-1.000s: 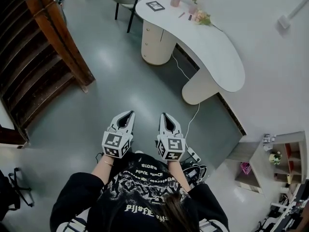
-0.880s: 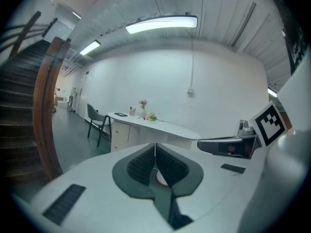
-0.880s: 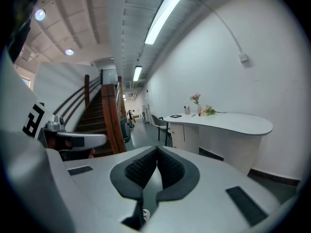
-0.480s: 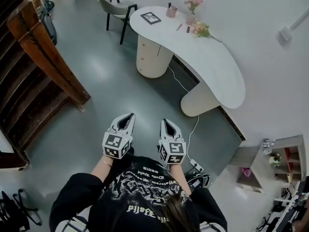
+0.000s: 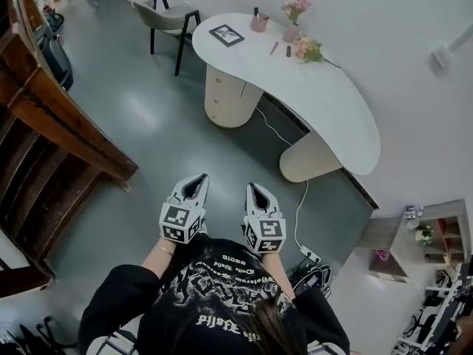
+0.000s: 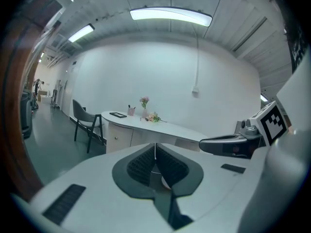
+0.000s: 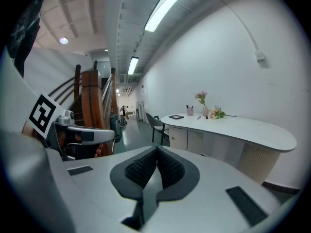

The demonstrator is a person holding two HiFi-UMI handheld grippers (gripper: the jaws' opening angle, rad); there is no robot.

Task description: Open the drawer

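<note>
Left gripper (image 5: 198,180) had its jaws pressed together, nothing in them. Same deal with the right gripper (image 5: 253,189), closed and empty. Both were held side by side above the floor (image 5: 170,124). The drawer (image 5: 220,95) looked shut, sitting in the round pedestal of the desk (image 5: 332,102), well ahead of both grippers, near a chair (image 5: 166,17).

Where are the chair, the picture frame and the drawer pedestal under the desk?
chair (image 5: 171,13), head view, on its seat.
picture frame (image 5: 227,35), head view, on its middle.
drawer pedestal (image 5: 225,98), head view, on its curved front.
</note>
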